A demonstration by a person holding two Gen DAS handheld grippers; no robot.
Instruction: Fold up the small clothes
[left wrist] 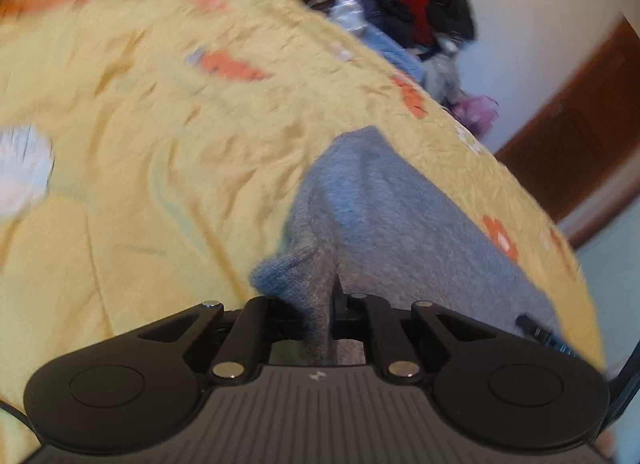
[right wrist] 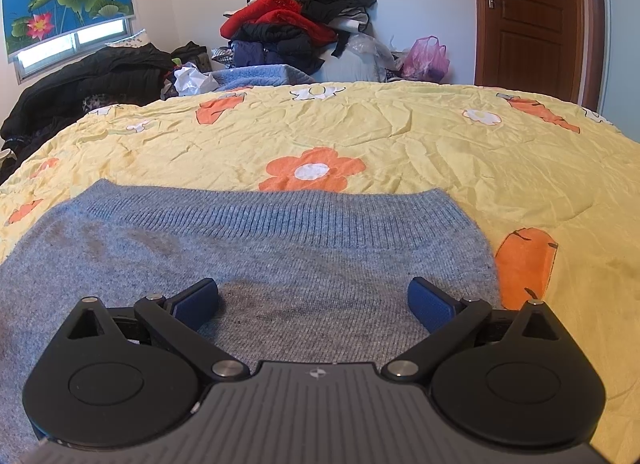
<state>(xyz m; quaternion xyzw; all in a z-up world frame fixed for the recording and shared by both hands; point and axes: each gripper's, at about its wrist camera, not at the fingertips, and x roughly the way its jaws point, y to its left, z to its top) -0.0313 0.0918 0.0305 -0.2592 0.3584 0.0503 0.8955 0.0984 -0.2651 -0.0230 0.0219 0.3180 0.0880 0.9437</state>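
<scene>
Mid-fold: left tongs (left wrist: pixel 318 316) clamped on sweater (left wrist: pixel 384 232) edge, right tongs (right wrist: pixel 314 300) apart above it; next, carry edge across.

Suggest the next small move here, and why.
Probably carry the left gripper across to fold the sweater over itself. It is shut on a bunched edge, while the right gripper hangs open above the flat body on the quilt, gripping nothing.

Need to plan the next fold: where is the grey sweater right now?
The grey sweater lies on the yellow floral quilt, spread beneath the open right tool; the left tool pinches a bunched part of it.
</scene>
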